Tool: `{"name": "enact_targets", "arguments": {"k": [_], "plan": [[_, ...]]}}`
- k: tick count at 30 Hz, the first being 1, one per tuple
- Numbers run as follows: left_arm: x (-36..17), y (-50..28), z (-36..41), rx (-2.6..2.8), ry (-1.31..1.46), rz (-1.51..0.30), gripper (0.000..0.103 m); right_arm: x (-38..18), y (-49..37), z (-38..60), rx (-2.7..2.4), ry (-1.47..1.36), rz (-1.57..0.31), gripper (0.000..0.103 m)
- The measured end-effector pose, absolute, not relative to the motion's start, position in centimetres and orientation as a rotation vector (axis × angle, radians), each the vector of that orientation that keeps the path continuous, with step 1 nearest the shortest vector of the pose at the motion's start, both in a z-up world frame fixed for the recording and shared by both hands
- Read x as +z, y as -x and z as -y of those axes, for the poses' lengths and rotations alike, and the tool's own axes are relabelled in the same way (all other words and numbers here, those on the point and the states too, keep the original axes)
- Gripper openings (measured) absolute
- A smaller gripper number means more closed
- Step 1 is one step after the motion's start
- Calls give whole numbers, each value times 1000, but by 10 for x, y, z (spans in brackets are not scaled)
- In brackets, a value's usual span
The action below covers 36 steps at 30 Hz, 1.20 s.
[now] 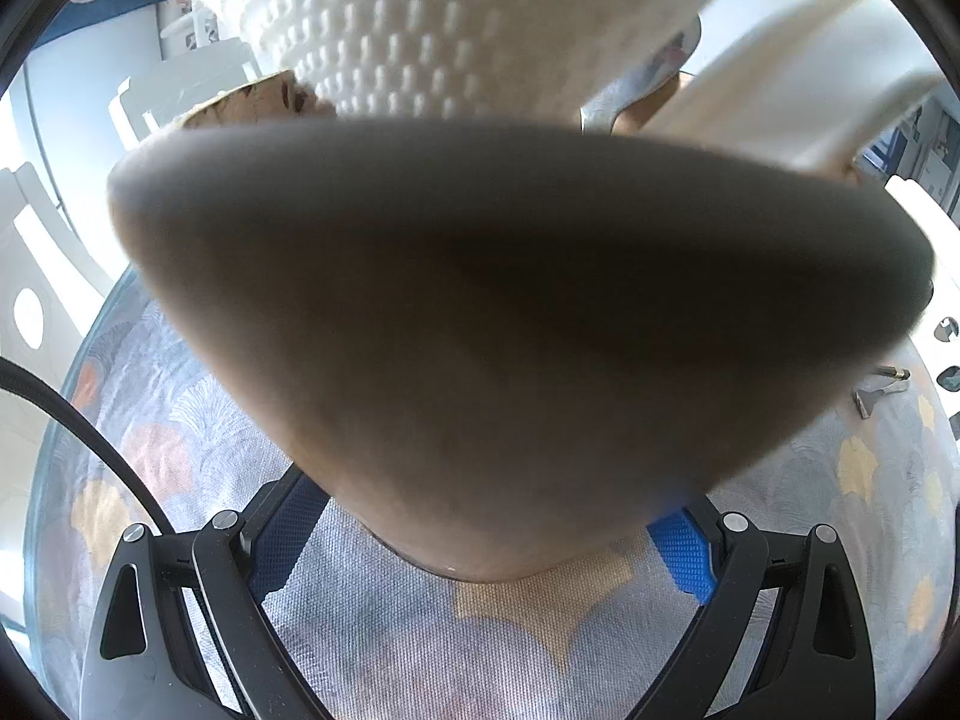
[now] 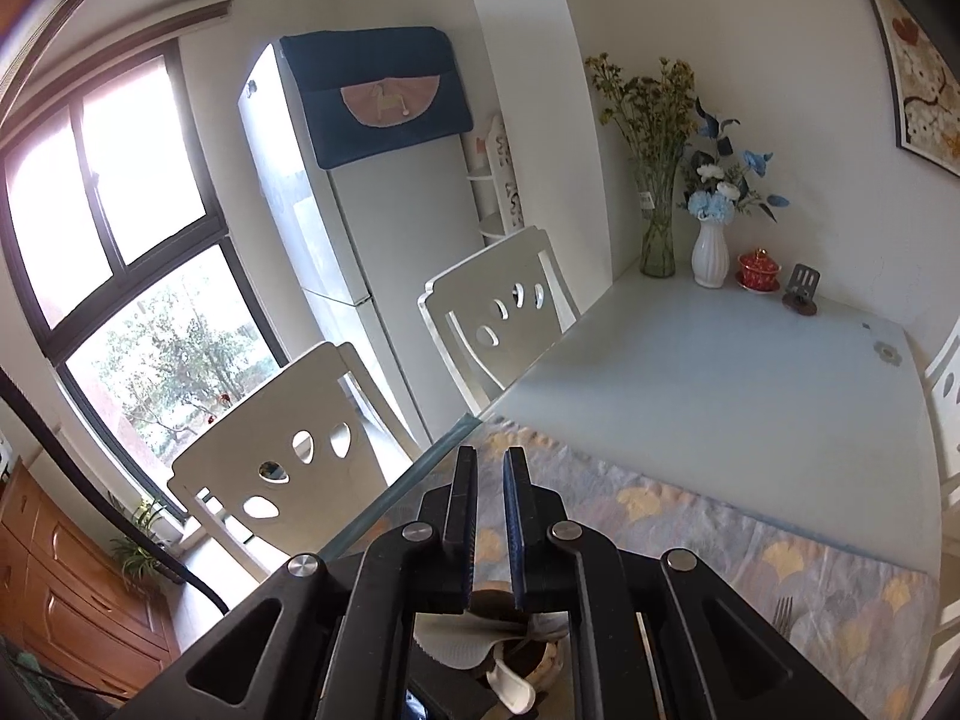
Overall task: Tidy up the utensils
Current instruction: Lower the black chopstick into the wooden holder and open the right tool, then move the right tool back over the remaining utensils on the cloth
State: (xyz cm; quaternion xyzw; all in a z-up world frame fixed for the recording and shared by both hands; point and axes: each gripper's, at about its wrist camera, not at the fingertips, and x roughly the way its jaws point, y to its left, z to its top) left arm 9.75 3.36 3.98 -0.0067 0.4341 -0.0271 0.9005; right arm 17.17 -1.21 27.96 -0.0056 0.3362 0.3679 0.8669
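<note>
Left wrist view: left tongs point(image 1: 480, 546) spread wide around a rounded brown wooden holder point(image 1: 516, 324), blue pads point(image 1: 684, 546) at its sides, apparently clamping it, contact on the near side hidden. Above the holder's rim, a white dimpled plastic rice paddle point(image 1: 420, 24), a white plastic spoon handle point(image 1: 798, 78), a metal utensil point(image 1: 648, 78). Below, patterned cloth on the worktop point(image 1: 372, 630).

Right wrist view: right tongs point(image 2: 491, 468) clenched to a narrow slit, nothing between. Beneath them, holder with white paddle point(image 2: 456, 645). Silver fork point(image 2: 782, 612) lying on the cloth at right. White chair point(image 2: 288, 468) beside the worktop.
</note>
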Motion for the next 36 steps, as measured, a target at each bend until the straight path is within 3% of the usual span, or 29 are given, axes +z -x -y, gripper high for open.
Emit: {"name": "enact_targets", "arguments": {"k": [4,6,8,9,18,23,36], "plan": [[40,-94,-31,-58,15,-899,96,284,-165,13,761,30,-701,10],[41,-93,-28,-58,15,-899,97,287,-161,16,753,33,-690,18],[42,-93,-28,-60,18,-899,96,291,-157,20,742,24,-674,45],[43,-95,-33,-61,20,-900,96,293,-156,22,736,17,-664,50],[48,-96,-35,-62,21,-900,96,314,-140,59,674,-26,-625,53],[44,-96,-47,-79,44,-901,96,327,-129,109,568,-90,-588,71],[43,-94,-62,-124,117,-913,96,310,-130,199,416,-400,-674,71]]}}
